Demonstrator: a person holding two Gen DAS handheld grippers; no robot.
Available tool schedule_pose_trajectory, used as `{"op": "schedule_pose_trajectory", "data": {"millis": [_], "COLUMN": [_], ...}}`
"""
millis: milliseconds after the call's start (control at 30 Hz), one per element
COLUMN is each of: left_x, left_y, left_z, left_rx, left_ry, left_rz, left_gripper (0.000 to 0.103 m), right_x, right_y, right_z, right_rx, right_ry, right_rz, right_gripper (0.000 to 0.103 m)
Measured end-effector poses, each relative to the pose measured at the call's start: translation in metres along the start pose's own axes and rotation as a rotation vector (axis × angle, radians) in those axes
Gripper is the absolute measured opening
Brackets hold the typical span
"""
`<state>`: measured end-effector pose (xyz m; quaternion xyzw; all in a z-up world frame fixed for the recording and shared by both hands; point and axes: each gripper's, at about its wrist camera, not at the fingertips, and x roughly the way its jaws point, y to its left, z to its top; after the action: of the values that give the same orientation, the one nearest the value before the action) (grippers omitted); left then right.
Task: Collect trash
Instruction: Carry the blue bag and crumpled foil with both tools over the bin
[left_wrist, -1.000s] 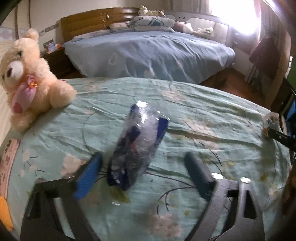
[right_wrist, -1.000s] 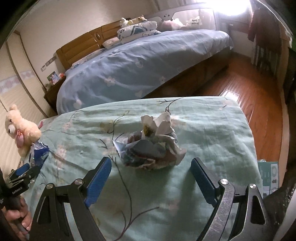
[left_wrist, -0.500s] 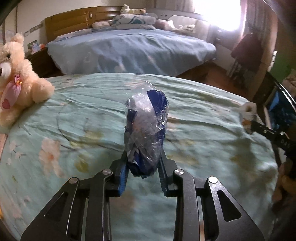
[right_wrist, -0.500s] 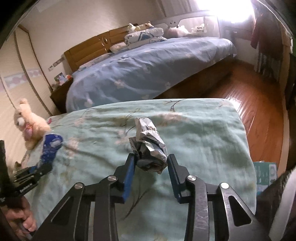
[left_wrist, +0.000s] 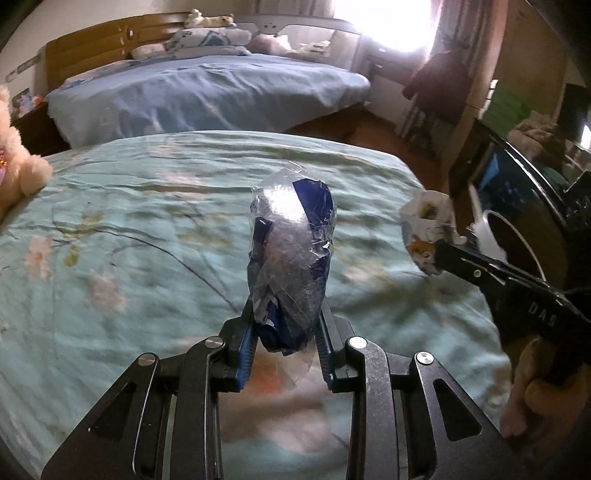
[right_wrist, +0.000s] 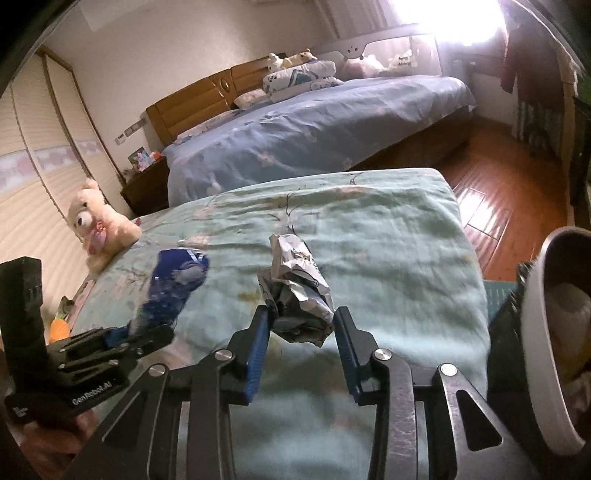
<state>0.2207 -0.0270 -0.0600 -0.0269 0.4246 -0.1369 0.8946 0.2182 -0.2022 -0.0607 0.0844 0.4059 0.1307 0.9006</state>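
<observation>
Left view, nearest: left gripper (left_wrist: 286, 343) with its blue pads pinched on the lower end of a crumpled clear-and-blue wrapper (left_wrist: 291, 269) — wrapper stands up between the fingers, lifted clear of the quilt (left_wrist: 155, 229). To the right in the same view the right gripper (left_wrist: 436, 254) comes in side-on, a pale wad of paper (left_wrist: 424, 225) at its tip; the hand (left_wrist: 532, 387) carrying it shows at the lower right edge. Behind that, a dark round bin (left_wrist: 524, 192) with a white-lined rim, only partly in frame

Right view, nearest: right gripper (right_wrist: 301, 336) squeezed narrow on the paper (right_wrist: 295, 288) — here it reads as crumpled silver-white printed wrapping, held off the quilt (right_wrist: 388, 251). At left, the left gripper (right_wrist: 144, 332) is seen from the side with the wrapper (right_wrist: 173, 284) sticking up from it, blurred. White bin (right_wrist: 535, 332) rim fills the right edge, something pale inside; this view shows its mouth more plainly than the left one does

Mid distance: green floral quilt under both pieces of trash. Teddy (right_wrist: 98, 225) sits whole at the quilt's far left corner in the right view; the left view catches just an edge of the teddy (left_wrist: 18, 162)

Far: blue bed (right_wrist: 314, 125) with wooden headboard and pillows, bright window behind. Only the right view shows the wood floor (right_wrist: 498, 195) beside the quilt and the sliding wardrobe doors on the left wall
</observation>
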Motion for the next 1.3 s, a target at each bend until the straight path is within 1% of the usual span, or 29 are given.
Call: {"op": "schedule_pose_trajectory", "data": {"millis": [167, 633, 967, 1300], "left_x": [-0.005, -0.020, -0.027, -0.027], "left_y": [-0.020, -0.045, -0.058, -0.084], "left_z": [-0.008, -0.025, -0.027, -0.028], "left_rx": [0.030, 0.068, 0.092, 0.138], "left_ry": [0.002, 0.001, -0.009, -0.008], "left_rz": [-0.015, -0.017, -0.017, -0.041], "left_gripper": [0.027, 0.027, 0.027, 0.027], "right_x": [-0.018, -0.045, -0.062, -0.081], "right_y": [-0.004, -0.014, -0.019, -0.027], "right_z": [-0.012, -0.042, -0.049, -0.051], "right_rx": [0.012, 0.061, 0.071, 0.083], "right_ry": [-0.010, -0.024, -0.050, -0.083], "right_rz": [-0.004, -0.006, -0.012, -0.027], "right_gripper": [0.036, 0.036, 0.036, 0.036]}}
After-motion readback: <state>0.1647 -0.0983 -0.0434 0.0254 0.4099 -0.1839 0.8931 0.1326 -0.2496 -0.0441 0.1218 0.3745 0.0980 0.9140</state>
